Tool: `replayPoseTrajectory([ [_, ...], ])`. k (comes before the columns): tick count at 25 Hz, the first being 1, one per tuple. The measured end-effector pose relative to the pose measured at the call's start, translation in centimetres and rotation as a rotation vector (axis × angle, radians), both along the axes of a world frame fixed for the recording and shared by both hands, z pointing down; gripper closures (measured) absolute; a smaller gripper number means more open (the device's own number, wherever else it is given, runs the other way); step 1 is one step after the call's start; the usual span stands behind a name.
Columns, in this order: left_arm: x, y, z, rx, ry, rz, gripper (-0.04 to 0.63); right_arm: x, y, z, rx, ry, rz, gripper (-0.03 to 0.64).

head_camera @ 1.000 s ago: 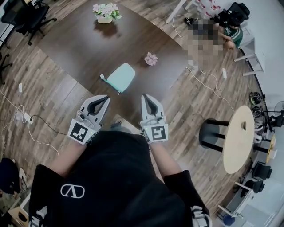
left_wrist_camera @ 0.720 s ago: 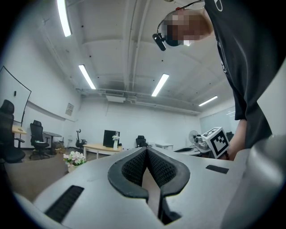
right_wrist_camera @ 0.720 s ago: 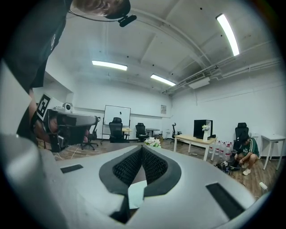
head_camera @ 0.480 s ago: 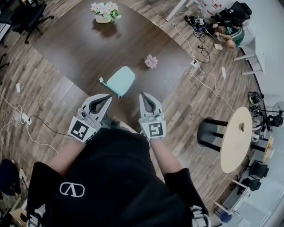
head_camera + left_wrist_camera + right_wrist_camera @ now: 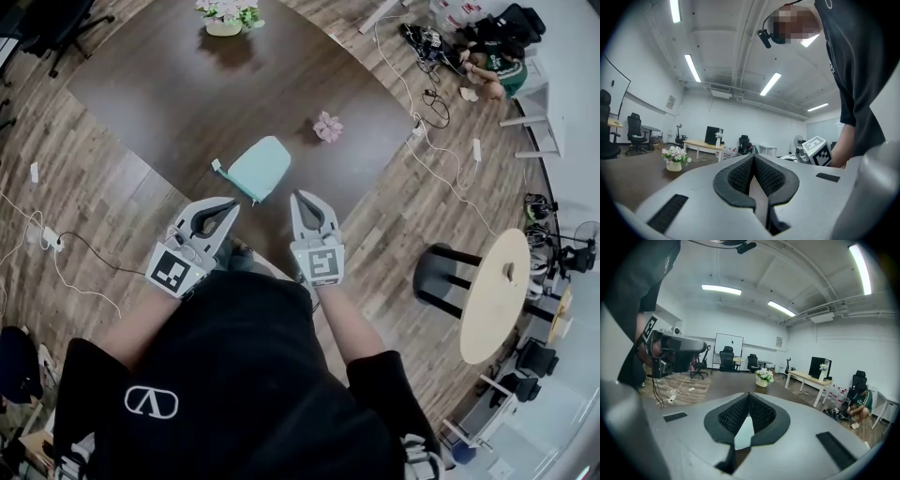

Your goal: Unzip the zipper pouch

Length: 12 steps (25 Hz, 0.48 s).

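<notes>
The left gripper [image 5: 226,205] hovers with its jaws pressed together on nothing. Ahead of it, the mint-green zipper pouch [image 5: 260,167] lies flat near the edge of the dark wooden table [image 5: 159,84], touching neither gripper. The right gripper [image 5: 300,198] is likewise closed and empty.

A dark brown wooden table [image 5: 187,84] is carrying three things, all lying well apart from one another. A pale teal zipper pouch [image 5: 259,168] is lying flat on it, turned slantwise, with a small white tab [image 5: 216,164] sticking out at its left corner. Right of the pouch and a little farther in, a small pink flower [image 5: 327,126] is resting on the bare wood. Far beyond the pouch, toward the table's opposite side, a flowerpot [image 5: 225,17] of pink and white blossoms is standing upright. The table's closest edge is running just near the pouch.
</notes>
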<state>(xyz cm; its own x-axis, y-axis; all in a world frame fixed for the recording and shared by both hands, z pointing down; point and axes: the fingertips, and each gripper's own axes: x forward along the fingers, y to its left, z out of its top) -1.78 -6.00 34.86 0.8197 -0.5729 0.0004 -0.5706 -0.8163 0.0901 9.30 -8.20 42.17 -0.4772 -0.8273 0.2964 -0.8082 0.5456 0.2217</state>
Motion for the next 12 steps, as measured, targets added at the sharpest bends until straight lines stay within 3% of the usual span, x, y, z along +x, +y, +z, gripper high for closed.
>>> replayPoseTrajectory([
  [12, 0.8, -0.5, 12.3, -0.161, -0.151, 0.047, 0.592, -3.5, -5.4, 17.7, -0.275, 0.138, -0.103, 0.618],
])
